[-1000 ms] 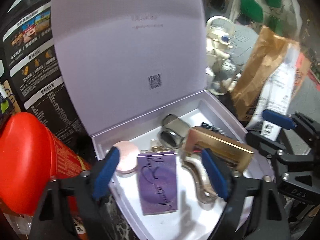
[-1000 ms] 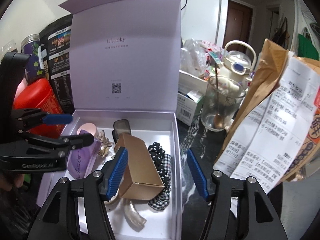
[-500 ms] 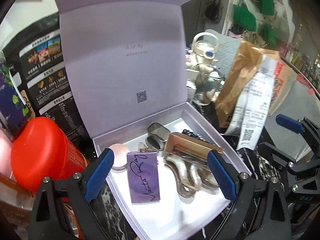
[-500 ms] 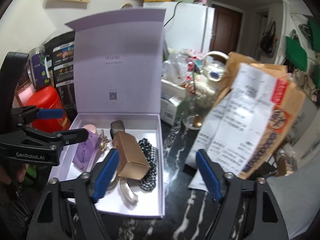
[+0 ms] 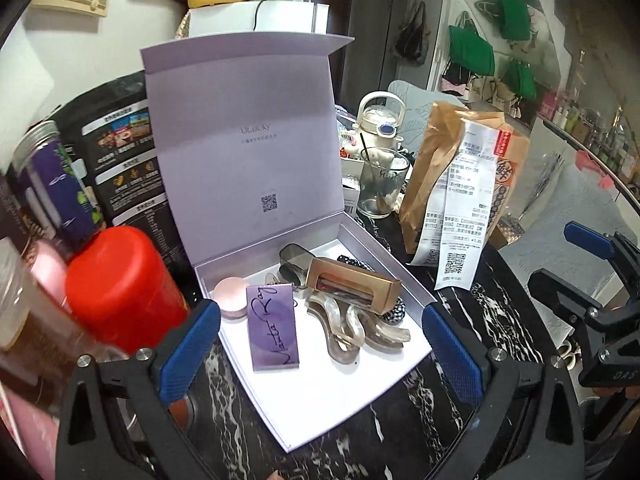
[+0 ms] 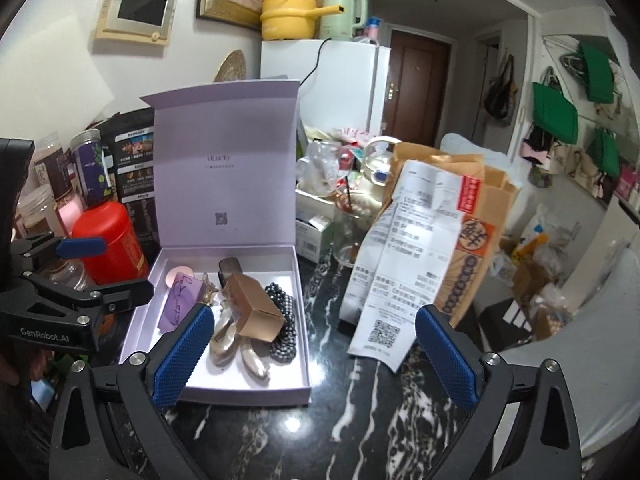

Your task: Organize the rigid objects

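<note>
**Both grippers empty, box packed**

Fingers on left gripper (image 5: 320, 344) and right gripper (image 6: 316, 356) are spreading wide, nothing between them. Left to right in lavender box (image 5: 320, 396): pink compact (image 5: 229, 298), purple card (image 5: 273, 328), hair clips (image 5: 352, 326), gold carton (image 5: 352, 282). Items look deposited; lid upright, likely closing next.

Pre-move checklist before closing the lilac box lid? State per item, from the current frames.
1. Left gripper empty: ok, jaws opening, nothing between them.
2. Right gripper empty: ok, jaws opening, nothing between them.
3. Lid upright, unobstructed: ok.
4. Contents inside lilac box: ok; purple card, gold carton, hair clips and dotted scrunchie within the walls.
5. Stack below rim: cannot tell; gold carton lies atop the clips.
6. Receipt clear of box: ok, it hangs beside it.
</note>
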{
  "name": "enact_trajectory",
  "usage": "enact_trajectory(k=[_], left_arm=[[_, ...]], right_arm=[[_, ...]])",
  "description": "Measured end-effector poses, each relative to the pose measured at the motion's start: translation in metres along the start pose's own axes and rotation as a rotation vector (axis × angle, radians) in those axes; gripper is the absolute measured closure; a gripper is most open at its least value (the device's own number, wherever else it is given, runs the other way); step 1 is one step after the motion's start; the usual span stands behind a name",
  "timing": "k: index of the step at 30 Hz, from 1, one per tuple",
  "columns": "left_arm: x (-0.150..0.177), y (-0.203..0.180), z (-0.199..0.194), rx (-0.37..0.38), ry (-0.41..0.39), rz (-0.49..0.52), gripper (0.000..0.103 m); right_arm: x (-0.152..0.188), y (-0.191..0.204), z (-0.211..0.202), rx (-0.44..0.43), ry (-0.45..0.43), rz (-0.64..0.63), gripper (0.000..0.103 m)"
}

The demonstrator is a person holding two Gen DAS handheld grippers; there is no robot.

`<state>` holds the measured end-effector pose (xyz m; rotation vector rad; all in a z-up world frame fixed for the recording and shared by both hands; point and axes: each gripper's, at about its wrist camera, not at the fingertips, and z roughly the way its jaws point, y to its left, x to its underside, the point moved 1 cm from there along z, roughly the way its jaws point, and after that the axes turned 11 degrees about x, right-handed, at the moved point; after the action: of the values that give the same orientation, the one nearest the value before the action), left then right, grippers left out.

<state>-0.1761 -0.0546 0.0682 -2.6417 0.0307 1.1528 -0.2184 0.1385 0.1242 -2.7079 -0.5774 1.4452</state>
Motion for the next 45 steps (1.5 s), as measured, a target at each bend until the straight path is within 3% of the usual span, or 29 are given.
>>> enact_trajectory(k=[29, 45], left_arm=[[0.063, -0.039, -0.087, -0.089, -0.071, 0.06, 0.0], [0.105, -0.035, -0.093, -0.155, -0.03, 0.022, 0.0]], right_arm=[[0.057, 0.01, -0.088, 0.063, 0.008, 0.059, 0.0], [0.093, 0.019, -0.108, 0.106, 0.03, 0.096, 0.0]])
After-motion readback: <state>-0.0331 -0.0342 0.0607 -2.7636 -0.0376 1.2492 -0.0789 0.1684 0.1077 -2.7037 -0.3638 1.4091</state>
